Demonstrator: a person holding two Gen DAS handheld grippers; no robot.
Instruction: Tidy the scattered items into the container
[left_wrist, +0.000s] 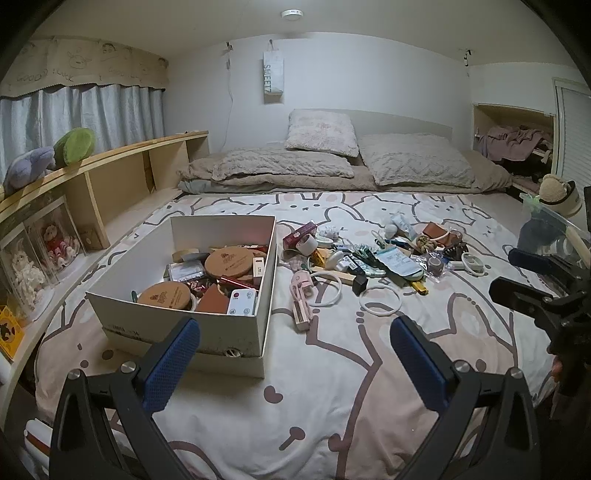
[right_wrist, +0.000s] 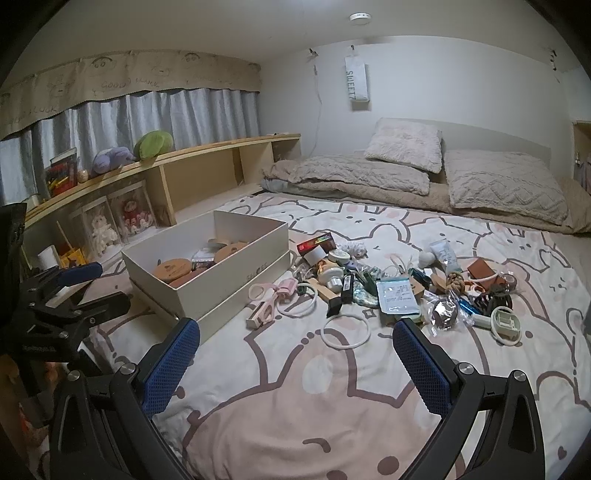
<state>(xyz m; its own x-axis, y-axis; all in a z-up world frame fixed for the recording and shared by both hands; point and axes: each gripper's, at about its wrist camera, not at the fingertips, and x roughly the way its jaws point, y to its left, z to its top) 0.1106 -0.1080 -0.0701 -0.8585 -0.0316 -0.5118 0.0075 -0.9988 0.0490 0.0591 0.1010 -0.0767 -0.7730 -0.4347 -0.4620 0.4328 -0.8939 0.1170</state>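
A white cardboard box (left_wrist: 221, 332) (right_wrist: 229, 295) sits on the left of the bed and holds round wooden lids (left_wrist: 229, 262), cards and small packs. To its right lies a scattered pile of small items (left_wrist: 369, 258) (right_wrist: 388, 291): a pink tool (left_wrist: 301, 295) (right_wrist: 288, 286), white rings, tubes, packets and clips. My left gripper (left_wrist: 294, 323) hovers open over the sheet, its left finger in front of the box's near wall. My right gripper (right_wrist: 295, 325) is open too, empty, short of the pile. Each gripper shows in the other's view (left_wrist: 513, 275) (right_wrist: 107, 284).
A wooden shelf (left_wrist: 122, 166) runs along the left wall with plush toys (left_wrist: 74, 146) on top and doll display cases below. Pillows (left_wrist: 321, 133) and a folded blanket lie at the head of the bed. A clear tub (left_wrist: 554, 221) stands at the right edge.
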